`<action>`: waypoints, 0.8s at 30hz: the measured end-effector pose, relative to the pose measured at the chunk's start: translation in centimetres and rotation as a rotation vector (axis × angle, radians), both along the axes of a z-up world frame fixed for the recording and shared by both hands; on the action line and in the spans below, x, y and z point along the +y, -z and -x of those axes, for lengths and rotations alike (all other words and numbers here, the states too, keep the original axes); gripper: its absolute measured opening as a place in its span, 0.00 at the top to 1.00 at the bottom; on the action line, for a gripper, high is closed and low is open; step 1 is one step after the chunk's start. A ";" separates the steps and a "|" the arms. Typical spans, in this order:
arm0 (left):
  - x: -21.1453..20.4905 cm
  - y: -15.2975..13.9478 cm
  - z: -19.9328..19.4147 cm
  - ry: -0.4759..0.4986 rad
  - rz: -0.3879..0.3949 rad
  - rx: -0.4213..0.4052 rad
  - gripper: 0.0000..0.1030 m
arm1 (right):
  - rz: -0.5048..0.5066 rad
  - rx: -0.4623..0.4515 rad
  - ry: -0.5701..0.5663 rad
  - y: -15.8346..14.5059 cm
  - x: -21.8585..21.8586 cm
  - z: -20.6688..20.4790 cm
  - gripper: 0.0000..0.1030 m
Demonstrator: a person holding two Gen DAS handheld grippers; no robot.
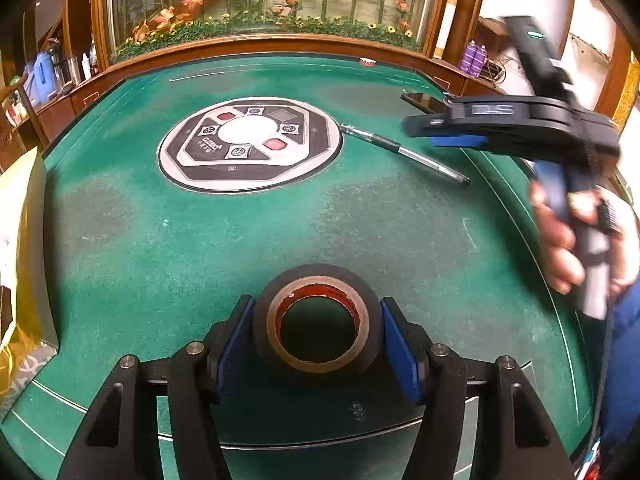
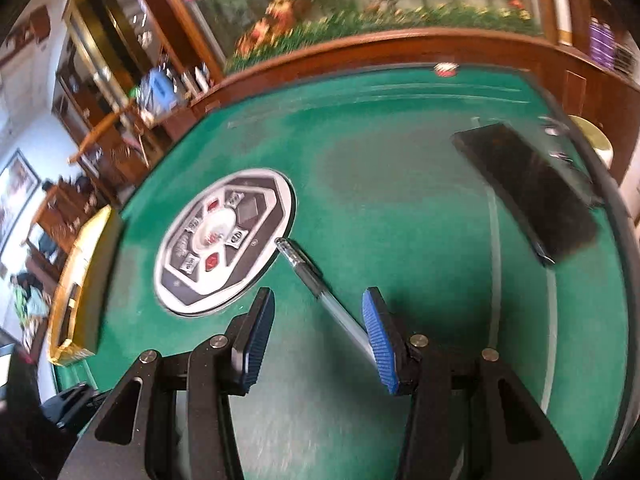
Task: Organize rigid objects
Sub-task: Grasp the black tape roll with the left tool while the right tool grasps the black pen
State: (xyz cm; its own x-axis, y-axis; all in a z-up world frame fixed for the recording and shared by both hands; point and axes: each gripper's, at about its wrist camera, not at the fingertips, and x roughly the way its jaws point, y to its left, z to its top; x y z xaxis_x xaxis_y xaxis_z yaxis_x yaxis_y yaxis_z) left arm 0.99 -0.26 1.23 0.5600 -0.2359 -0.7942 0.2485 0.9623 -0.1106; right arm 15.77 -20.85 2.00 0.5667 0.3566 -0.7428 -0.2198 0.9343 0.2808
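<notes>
My left gripper (image 1: 318,334) has a roll of black tape (image 1: 316,322) lying flat between its blue pads (image 1: 236,344); both pads press the roll's outer wall, so the claw is closed onto it, at 6 o'clock on the green felt table (image 1: 160,248). The roll's cardboard core faces up, with felt visible through the hole. Ahead at 12 o'clock sits the round control panel (image 1: 250,144), set flush into the table centre. At 2 o'clock a clear pen (image 1: 404,152) lies on the felt, its cap end almost at the panel's rim. Above the pen's far side hangs my right gripper (image 1: 456,136), seen side-on from the left wrist and motion-blurred, with the hand (image 1: 560,236) on its grip at 3 o'clock. From the right wrist, that claw (image 2: 318,336) stands wide, nothing between the pads; the pen (image 2: 316,284) runs diagonally from the panel (image 2: 226,240) toward the right pad (image 2: 378,340), its lower end hidden behind that pad. I cannot tell whether pad and pen touch. A dark phone (image 2: 528,190) lies at 2 o'clock near the table edge. A yellow box (image 2: 80,280) stands at 9 o'clock along the left edge. A small red-and-white item (image 2: 445,69) rests at the far rim, too small to identify.
</notes>
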 end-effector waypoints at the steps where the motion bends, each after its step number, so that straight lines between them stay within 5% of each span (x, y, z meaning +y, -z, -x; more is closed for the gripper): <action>1: -0.1 0.0 0.0 0.000 -0.002 0.000 0.36 | 0.028 -0.003 0.011 0.4 0.3 -0.5 0.57; 4: 0.1 0.0 -0.2 -0.001 0.014 0.002 0.36 | 0.036 0.023 0.000 1.7 0.9 -1.1 0.59; 8: -0.1 -0.1 -0.1 -0.001 0.005 -0.004 0.36 | 0.220 -0.024 -0.055 1.8 3.3 0.4 0.92; 11: -0.2 0.0 -0.5 -0.012 0.009 -0.012 0.36 | 0.251 -0.029 -0.065 1.8 4.5 1.5 0.92; 18: 0.3 -0.9 -0.1 -0.047 0.010 -0.084 0.36 | 0.045 -0.017 -0.098 -0.1 4.0 3.6 0.92; 24: 1.2 -1.7 0.3 -0.067 0.020 -0.116 0.36 | -0.003 -0.052 -0.153 -1.7 6.0 6.1 0.92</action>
State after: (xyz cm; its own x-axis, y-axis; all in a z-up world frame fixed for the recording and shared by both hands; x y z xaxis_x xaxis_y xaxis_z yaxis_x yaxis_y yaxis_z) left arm 0.64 0.93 2.88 0.6629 -0.2102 -0.7186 0.1960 0.9750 -0.1044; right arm 9.70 -14.80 3.73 0.5436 0.4440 -0.7123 -0.3735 0.8880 0.2684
